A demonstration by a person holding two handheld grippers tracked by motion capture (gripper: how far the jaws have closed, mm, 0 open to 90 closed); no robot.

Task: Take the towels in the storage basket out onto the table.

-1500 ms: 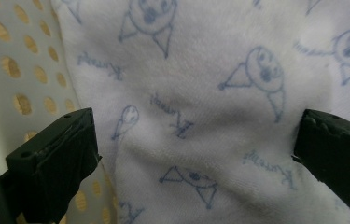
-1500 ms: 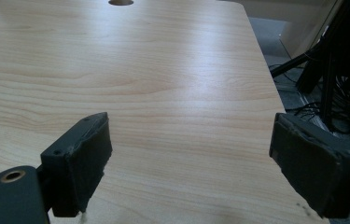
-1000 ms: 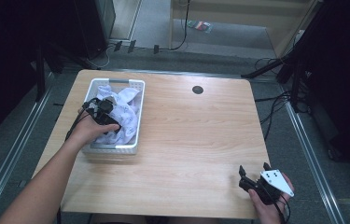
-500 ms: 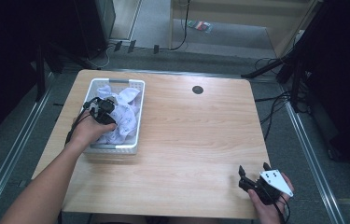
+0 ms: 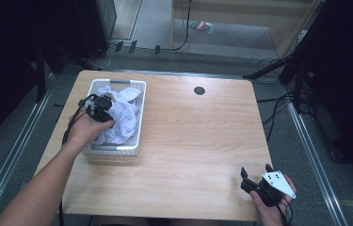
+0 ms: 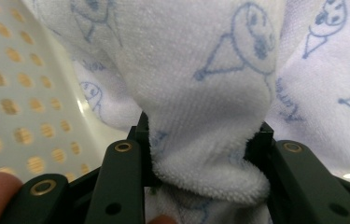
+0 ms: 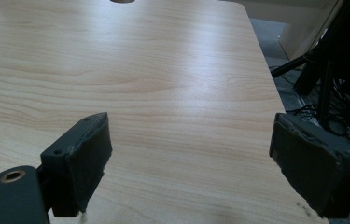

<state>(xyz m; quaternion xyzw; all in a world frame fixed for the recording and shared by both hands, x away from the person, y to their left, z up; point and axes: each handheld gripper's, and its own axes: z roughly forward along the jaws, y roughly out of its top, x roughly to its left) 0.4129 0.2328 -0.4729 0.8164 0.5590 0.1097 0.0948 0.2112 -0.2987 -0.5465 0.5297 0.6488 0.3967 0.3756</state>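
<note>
So the white terry cloth with blue doodle prints (image 6: 210, 93) sits bunched in the white perforated plastic basket (image 5: 139, 120) at the table's left side, right under the left gripper (image 5: 102, 104), whose 2 jaws are pinched on a fold of it. It's crumpled, so no clear long axis or pointing direction; up looks like the only way out. The right gripper (image 7: 189, 158) is well apart at the wooden table's (image 5: 202, 141) near right corner, jaws spread wide, holding nothing.
</note>
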